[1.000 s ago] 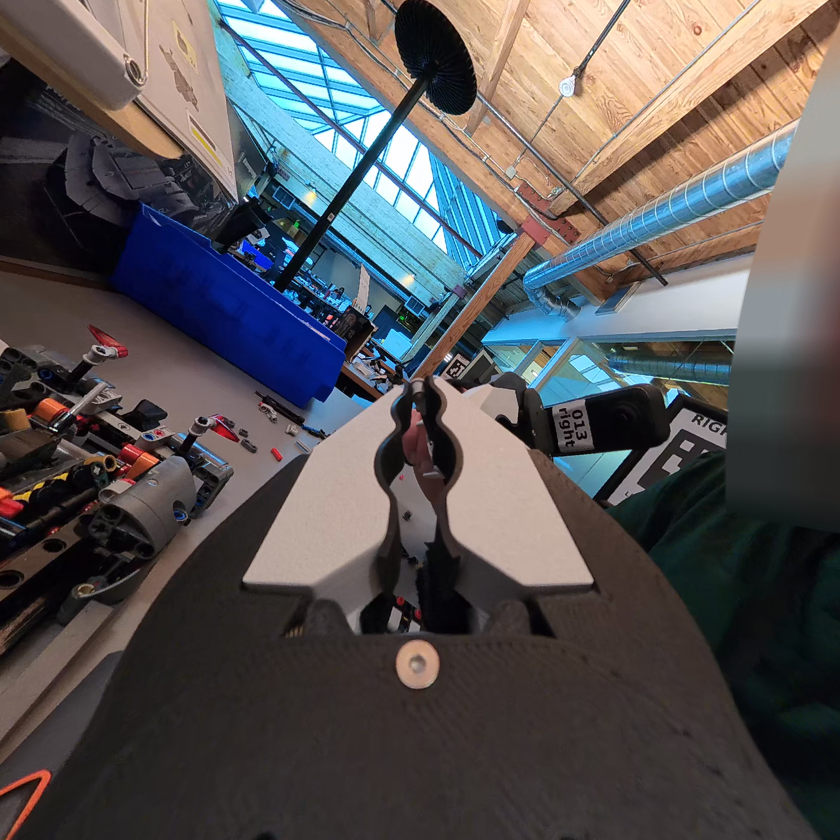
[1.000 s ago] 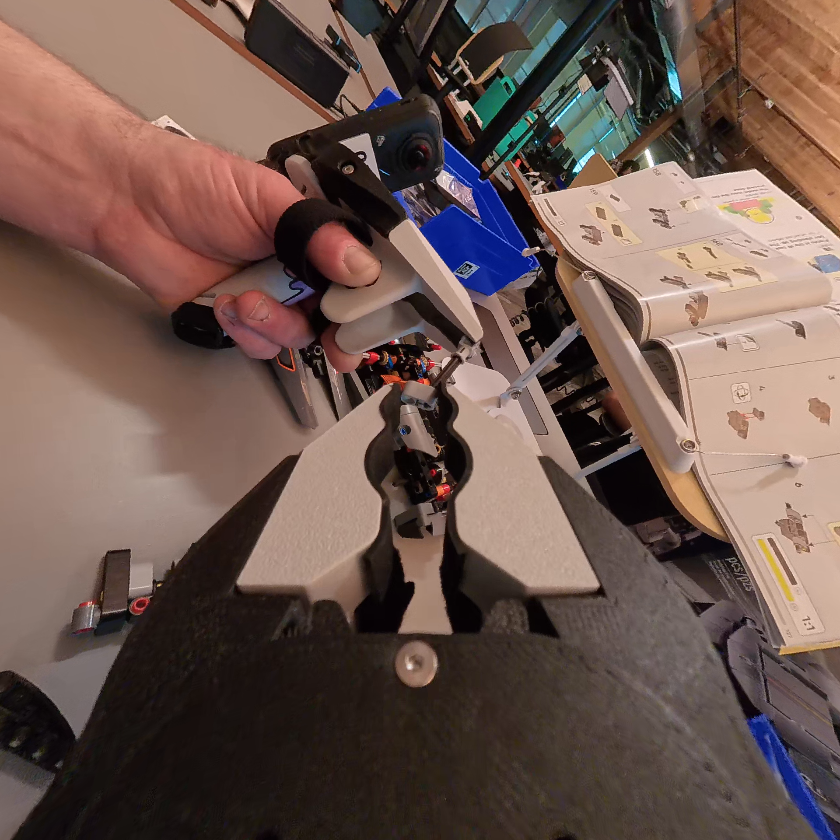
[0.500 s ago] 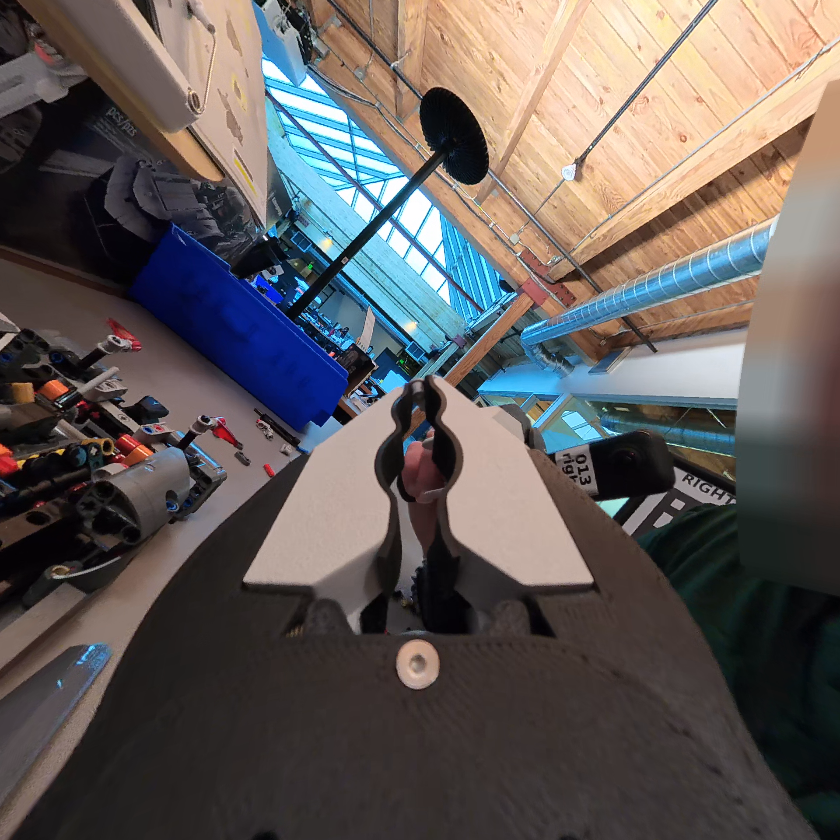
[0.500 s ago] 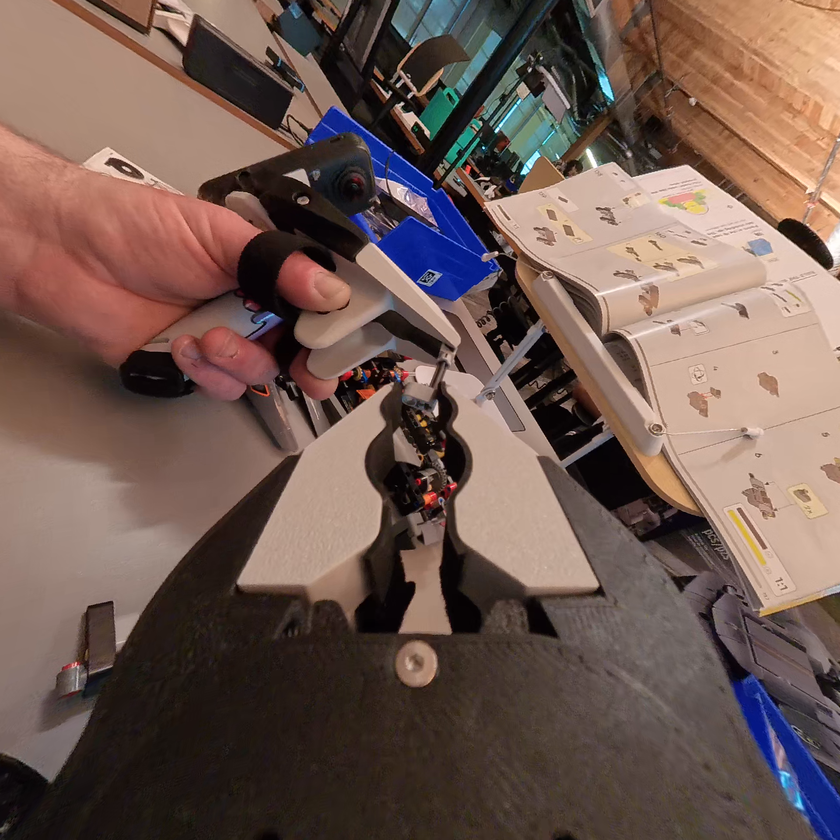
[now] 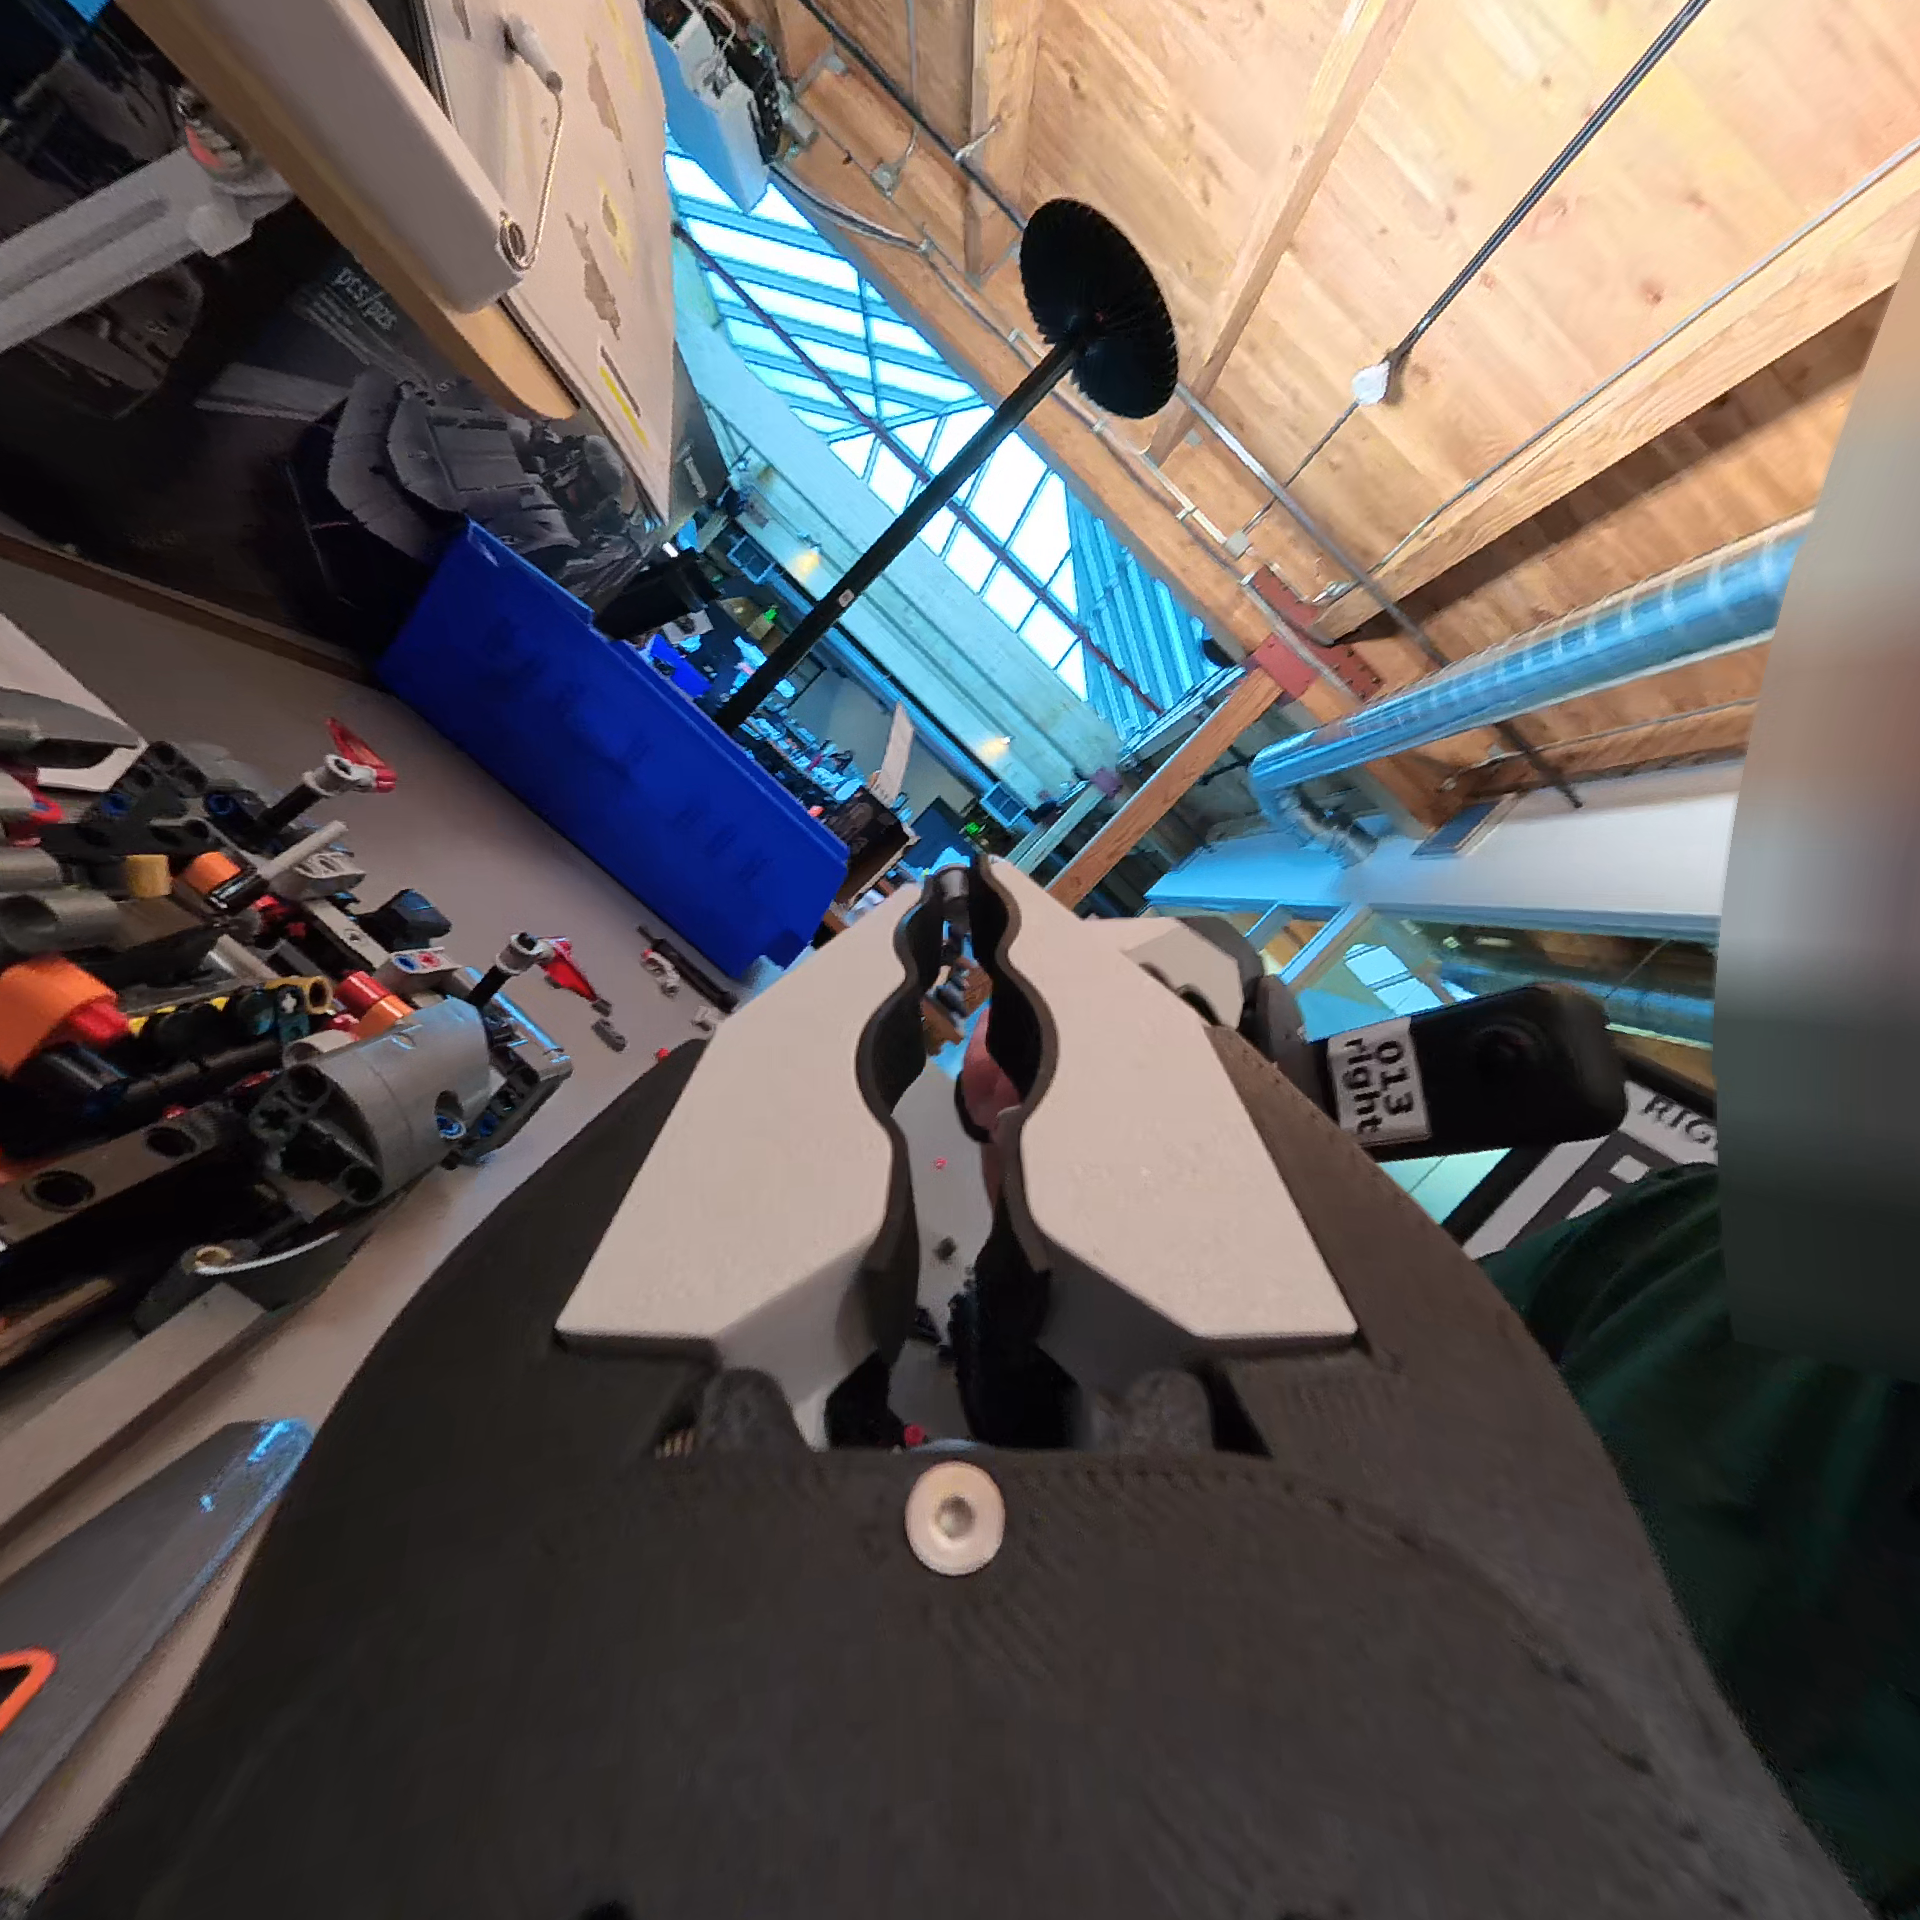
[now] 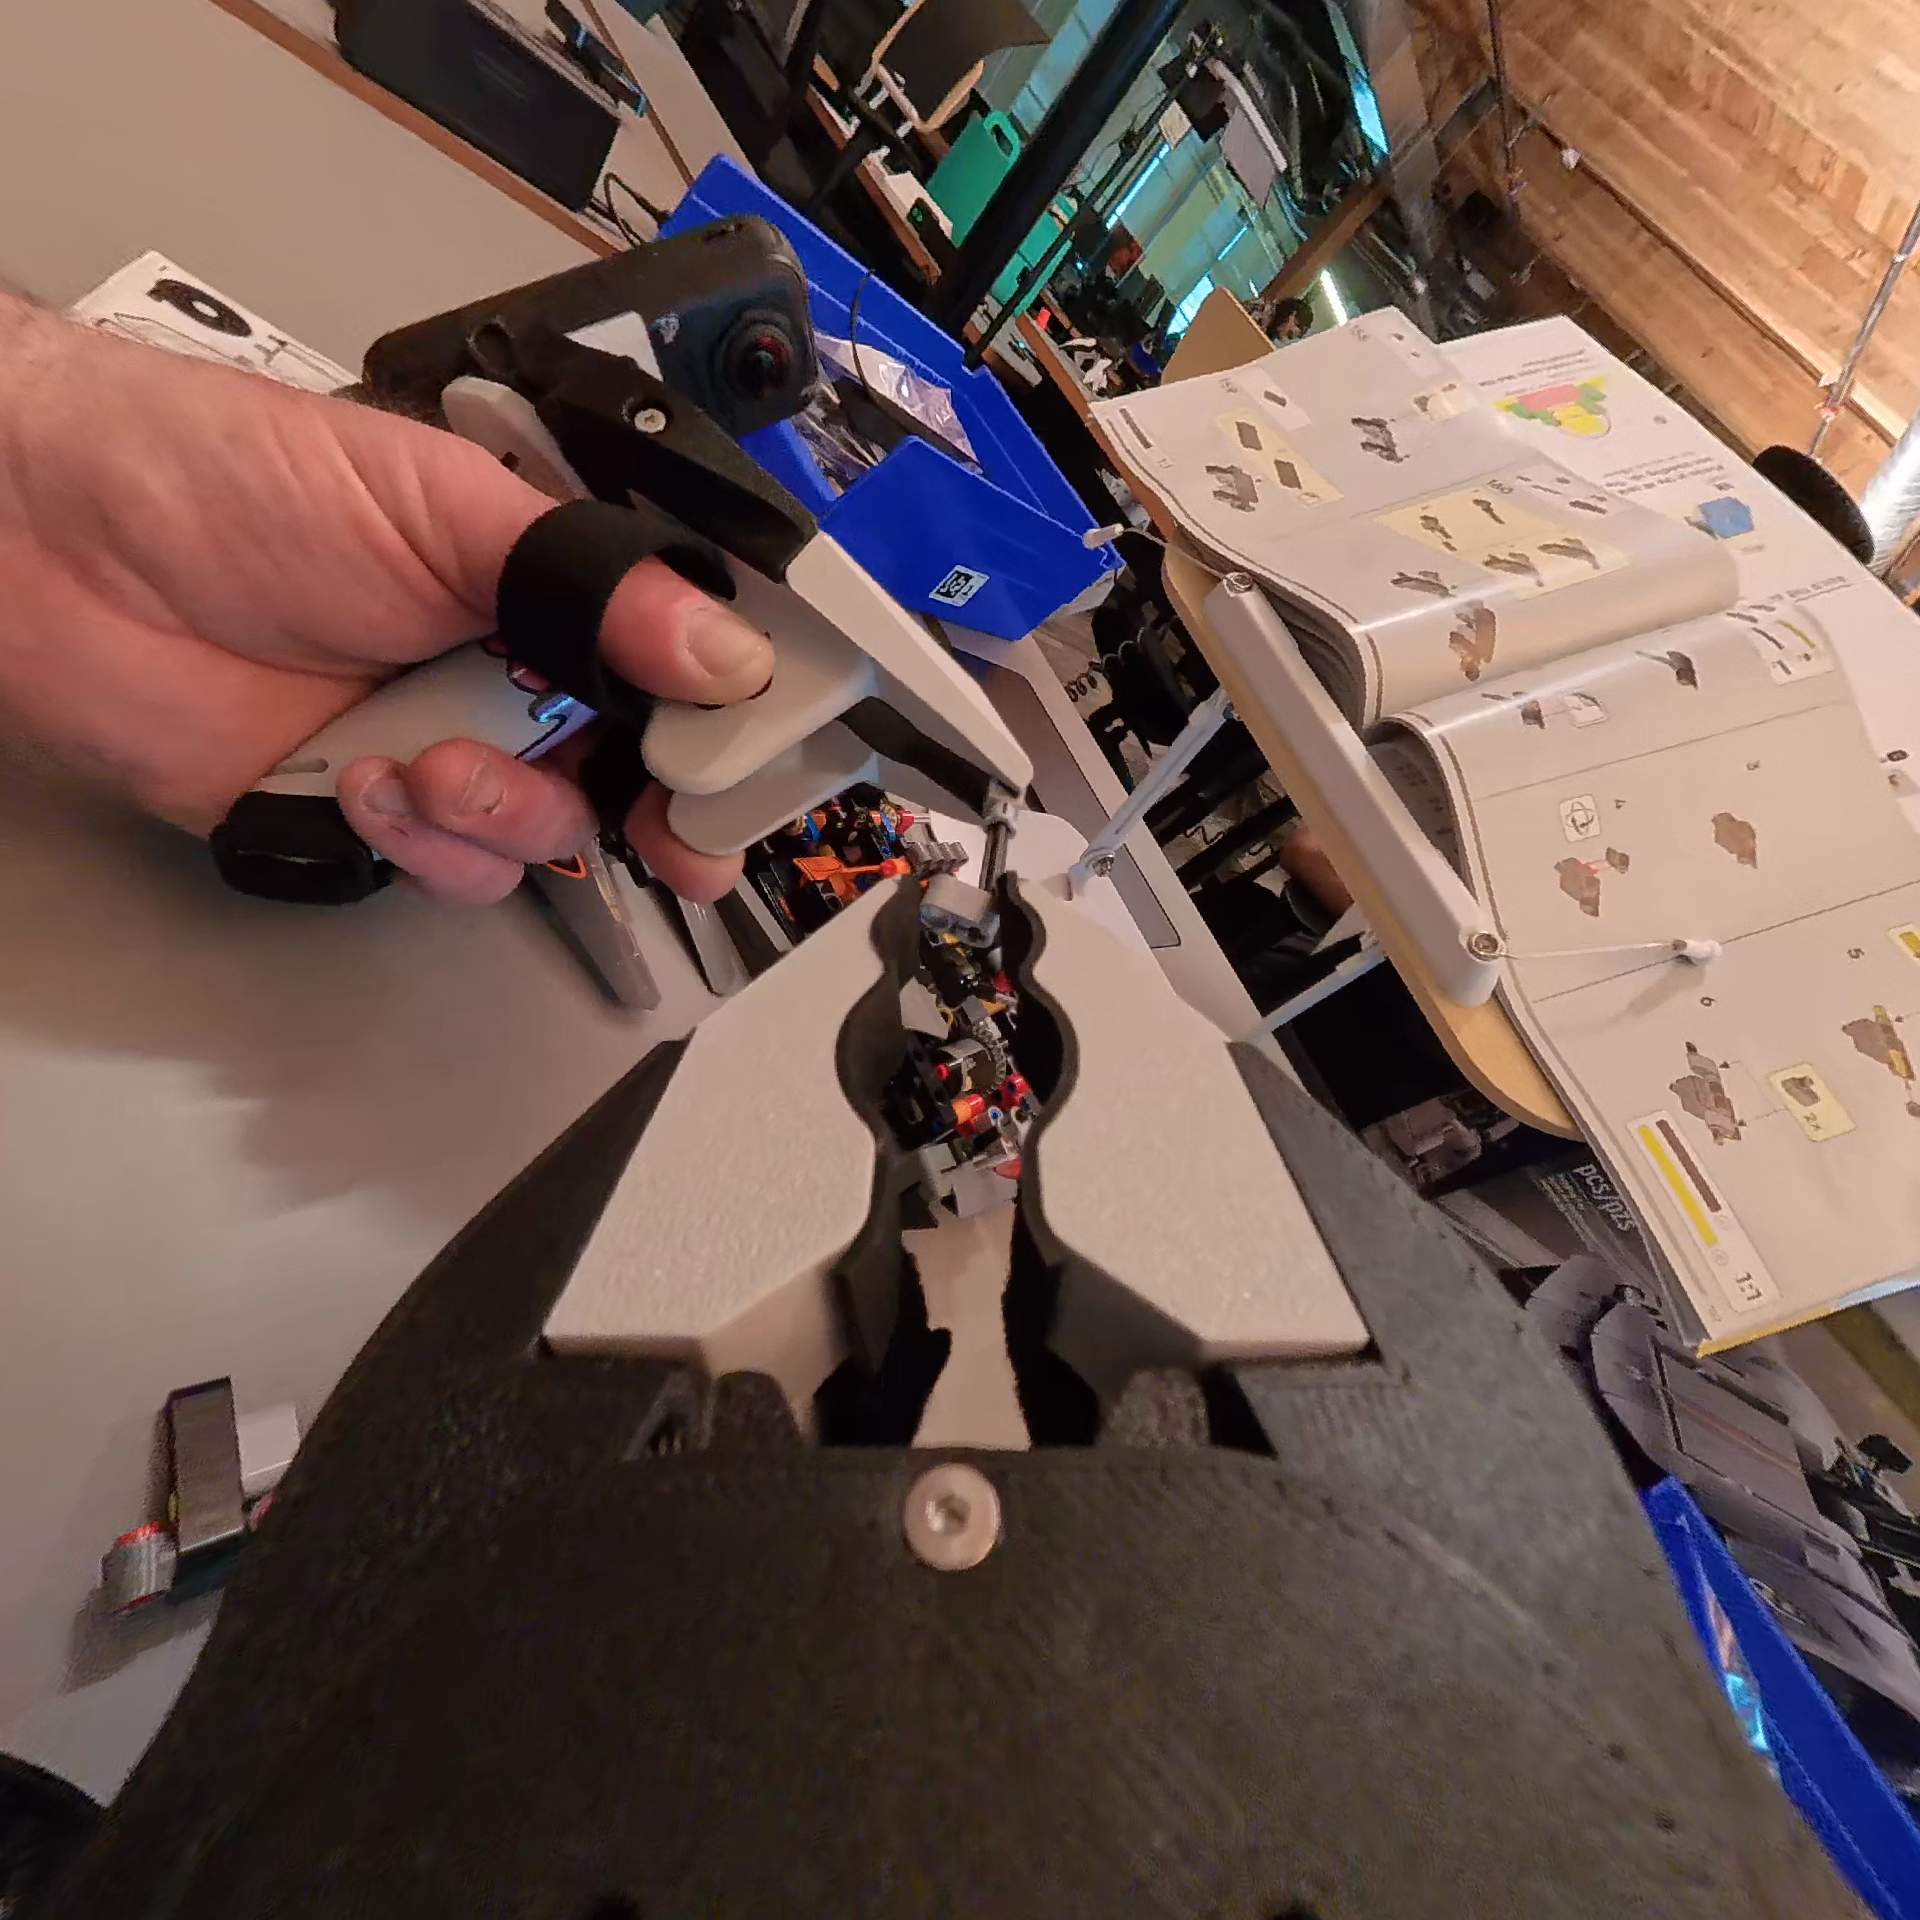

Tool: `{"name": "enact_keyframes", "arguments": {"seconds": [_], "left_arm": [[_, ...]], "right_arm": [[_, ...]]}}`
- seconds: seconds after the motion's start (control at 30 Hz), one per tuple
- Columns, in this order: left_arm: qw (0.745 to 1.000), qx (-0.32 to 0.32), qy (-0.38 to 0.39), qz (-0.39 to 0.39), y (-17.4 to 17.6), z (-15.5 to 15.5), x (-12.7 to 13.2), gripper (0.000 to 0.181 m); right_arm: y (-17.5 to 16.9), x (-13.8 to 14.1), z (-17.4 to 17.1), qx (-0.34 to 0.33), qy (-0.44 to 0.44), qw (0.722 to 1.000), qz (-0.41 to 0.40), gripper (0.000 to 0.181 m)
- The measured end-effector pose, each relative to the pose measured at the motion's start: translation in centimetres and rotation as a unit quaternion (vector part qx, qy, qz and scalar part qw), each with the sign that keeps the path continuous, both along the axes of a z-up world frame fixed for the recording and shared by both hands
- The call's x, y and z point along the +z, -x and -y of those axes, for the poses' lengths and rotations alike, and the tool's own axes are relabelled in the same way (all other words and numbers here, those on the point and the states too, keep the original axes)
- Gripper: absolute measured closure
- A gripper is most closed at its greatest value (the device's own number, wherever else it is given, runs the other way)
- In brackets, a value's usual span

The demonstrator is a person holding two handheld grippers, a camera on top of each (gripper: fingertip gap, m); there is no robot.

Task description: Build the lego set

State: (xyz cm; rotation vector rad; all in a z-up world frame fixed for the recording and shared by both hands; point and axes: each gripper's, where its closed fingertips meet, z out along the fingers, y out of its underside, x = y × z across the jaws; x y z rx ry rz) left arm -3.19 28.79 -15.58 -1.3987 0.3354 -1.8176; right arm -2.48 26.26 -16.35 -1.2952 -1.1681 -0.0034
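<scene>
In the right wrist view my right gripper is shut on a small grey connector piece at its tips. My left gripper, held in a hand, comes in from the upper left and is shut on a short black axle. The axle's lower end meets the connector. In the left wrist view my left gripper pinches the small dark part at its tips, and the right gripper's camera shows just behind. The half-built lego model lies on the table to the left. It also shows through the right jaws.
A blue bin stands behind the model and also shows in the right wrist view. An open instruction booklet rests on a stand at the right. Loose small parts and a grey-black piece lie on the grey table. The grippers are tip to tip, or close to it.
Both grippers stay shut and meet at their tips. Both have tilted and shifted together: the model and blue bin moved up-right in the left view, and the booklet slid right in the right view.
</scene>
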Motion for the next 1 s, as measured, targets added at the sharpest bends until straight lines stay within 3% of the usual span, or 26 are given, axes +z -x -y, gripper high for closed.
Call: {"name": "enact_keyframes", "arguments": {"seconds": [0.03,0.07,0.1,0.17,0.33,0.47,0.6,0.83,1.0], "left_arm": [[1.0,0.0,0.001,-0.002,0.0,0.0,-0.1,0.178],[1.0,-0.001,0.002,-0.004,-0.1,0.0,-0.3,0.178],[1.0,-0.018,-0.005,-0.022,-0.9,0.6,-0.6,0.178],[0.998,-0.035,-0.026,-0.048,-2.6,1.9,-1.0,0.178],[0.999,0.004,-0.001,-0.044,-0.9,-0.2,-1.6,0.179],[0.998,-0.006,-0.01,-0.059,-1.5,0.2,-1.8,0.178],[0.998,-0.007,-0.018,-0.066,-1.7,0.3,-1.9,0.178],[0.994,-0.022,-0.036,-0.098,-2.7,0.8,-2.5,0.178],[0.992,-0.024,-0.046,-0.115,-3.0,1.0,-2.8,0.178]], "right_arm": [[0.0,0.0,0.0,0.0,-0.001,1.0,0.001,0.169],[-0.1,-0.1,0.0,0.0,0.001,1.0,0.002,0.169],[0.0,-0.1,0.0,0.002,-0.001,1.0,0.003,0.181],[0.4,-0.7,0.2,0.009,0.0,1.0,0.017,0.181],[-0.3,-0.4,-0.2,0.021,0.034,0.999,-0.014,0.181],[-1.4,0.1,-0.3,0.047,0.086,0.994,-0.058,0.181],[-2.0,-0.1,-0.4,0.059,0.106,0.991,-0.048,0.181],[-0.9,-0.9,0.6,0.078,0.091,0.993,-0.007,0.181],[-1.4,0.6,1.1,0.075,0.071,0.995,-0.006,0.174]]}}
